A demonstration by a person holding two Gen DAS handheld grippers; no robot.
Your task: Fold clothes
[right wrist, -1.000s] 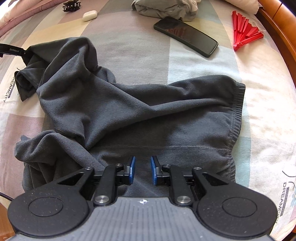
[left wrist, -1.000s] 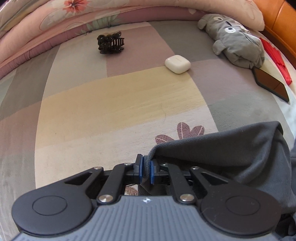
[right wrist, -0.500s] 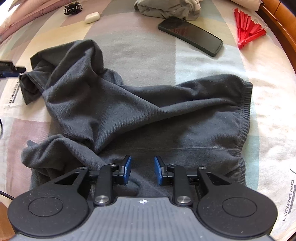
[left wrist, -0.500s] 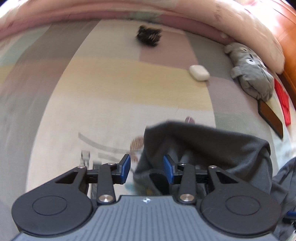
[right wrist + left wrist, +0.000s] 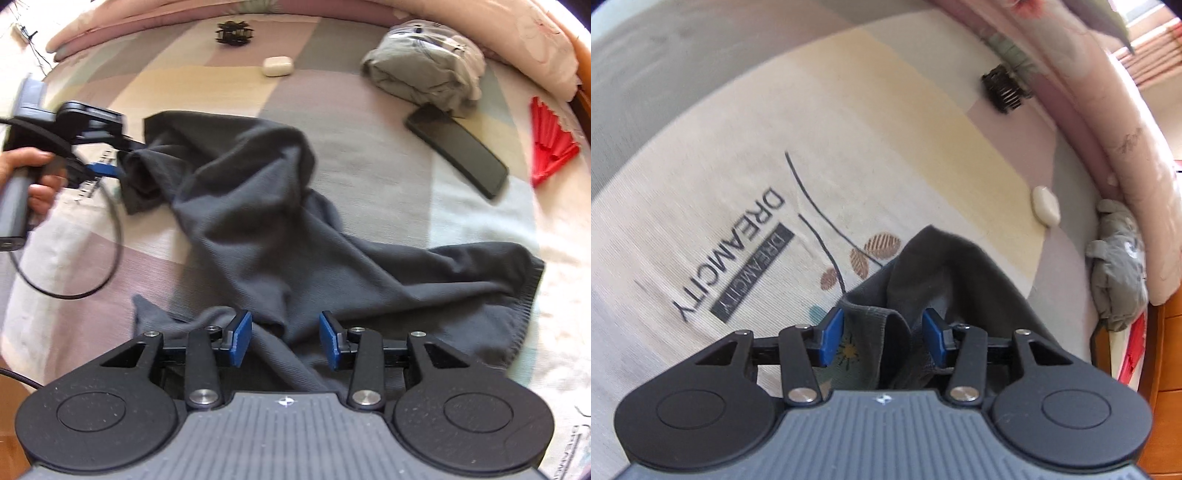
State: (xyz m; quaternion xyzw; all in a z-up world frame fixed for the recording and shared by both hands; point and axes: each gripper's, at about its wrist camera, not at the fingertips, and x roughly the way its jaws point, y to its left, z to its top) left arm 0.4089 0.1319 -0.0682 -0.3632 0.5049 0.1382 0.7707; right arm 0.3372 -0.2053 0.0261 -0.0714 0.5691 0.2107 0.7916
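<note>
The left gripper (image 5: 882,341) has its blue-padded jaws spread wide, with a hemmed end of the crumpled dark grey knit garment (image 5: 280,229) lying loose between them, gripped by neither pad. The right gripper (image 5: 285,341) also has its jaws spread apart, hovering over the near folds of the same garment without pinching it. The garment sprawls across the middle of the bed's pastel patchwork sheet (image 5: 351,155), its ribbed hem out to the right. A hand (image 5: 27,177) holds the left gripper's handle at the garment's far-left end. Beyond lie a white oval earbud case (image 5: 277,66), a black hair claw (image 5: 234,33), a black smartphone (image 5: 458,147), a red folding fan (image 5: 552,144) and a grey plush toy (image 5: 424,72).
</note>
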